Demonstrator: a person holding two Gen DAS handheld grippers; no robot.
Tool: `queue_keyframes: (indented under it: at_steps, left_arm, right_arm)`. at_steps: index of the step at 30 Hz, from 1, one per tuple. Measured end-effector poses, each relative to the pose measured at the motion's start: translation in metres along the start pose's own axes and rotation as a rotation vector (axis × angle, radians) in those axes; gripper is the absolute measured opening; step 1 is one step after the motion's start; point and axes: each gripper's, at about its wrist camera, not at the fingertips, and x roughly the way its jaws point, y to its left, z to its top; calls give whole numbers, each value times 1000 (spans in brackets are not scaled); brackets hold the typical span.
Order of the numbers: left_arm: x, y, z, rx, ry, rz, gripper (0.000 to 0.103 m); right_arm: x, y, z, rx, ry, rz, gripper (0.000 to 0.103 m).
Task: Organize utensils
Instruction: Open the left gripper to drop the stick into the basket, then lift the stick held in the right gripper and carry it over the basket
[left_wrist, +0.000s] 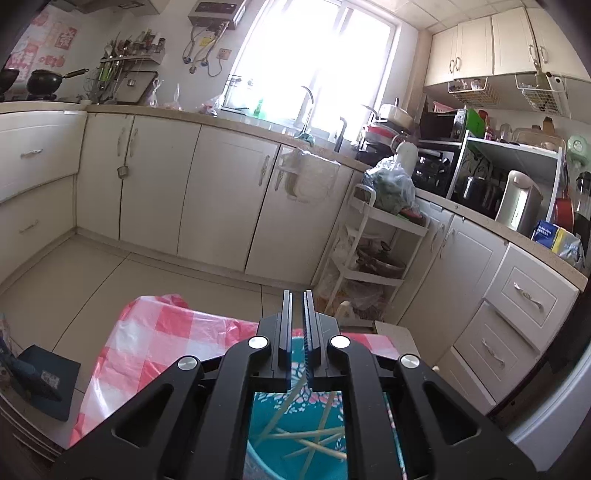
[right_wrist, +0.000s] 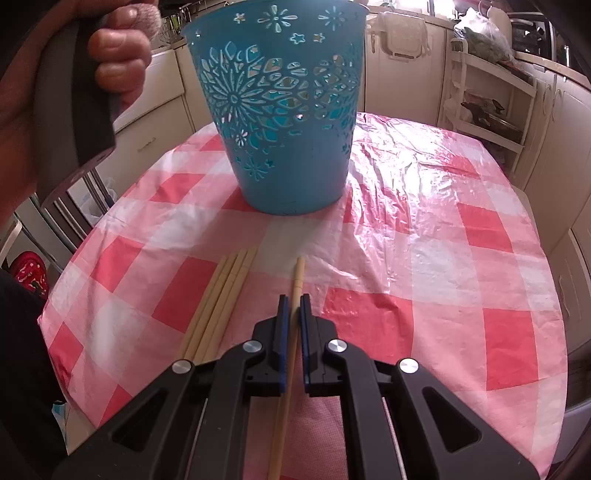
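A blue cut-out basket (right_wrist: 288, 147) stands upright on the table, which is covered by a red-and-white checked cloth (right_wrist: 443, 258). My right gripper (right_wrist: 294, 297) is low over the cloth, shut on one pale chopstick (right_wrist: 298, 273) that lies along its fingers. Several more chopsticks (right_wrist: 221, 302) lie side by side just to its left. My left gripper (left_wrist: 297, 293) hovers over the basket's mouth (left_wrist: 264, 410), jaws shut. A chopstick (left_wrist: 284, 406) slants down from between the pads into the basket. Several chopsticks (left_wrist: 310, 435) lie crossed inside.
A person's hand (right_wrist: 118, 55) grips the left gripper's handle at the basket's upper left. Kitchen cabinets (left_wrist: 221, 192) line the walls. A white trolley (left_wrist: 373, 258) and a drawer unit (left_wrist: 517, 314) stand past the table's far edge, and a dark stool (left_wrist: 44, 380) to the left.
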Motion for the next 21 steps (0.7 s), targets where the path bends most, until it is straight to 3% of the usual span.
queue_keyframes:
  at_steps: [3,5,9,11,16,21]
  left_arm:
    - [-12,7,-9,13,45,22,20]
    - [-26,16,-11,2,58,49,43]
    - [-62,41,-17,-42,71,89,60]
    - [-77,52,-22,-63,69,118,69]
    - [-80,90,-40,-176,155,164,73]
    - [-72,101,-48,-191,195,197,73]
  right_arm:
    - [-1,0,0,-1,-1,0,6]
    - [-1,-4,0,23,3,23,7]
    - [-2,-27,-2,165,27,143,8]
    - [-3,-28,-2,171,25,148,8]
    - [-5,-9,-2,69,15,69,12]
    - [-4,9,-3,-51,6,-25,14]
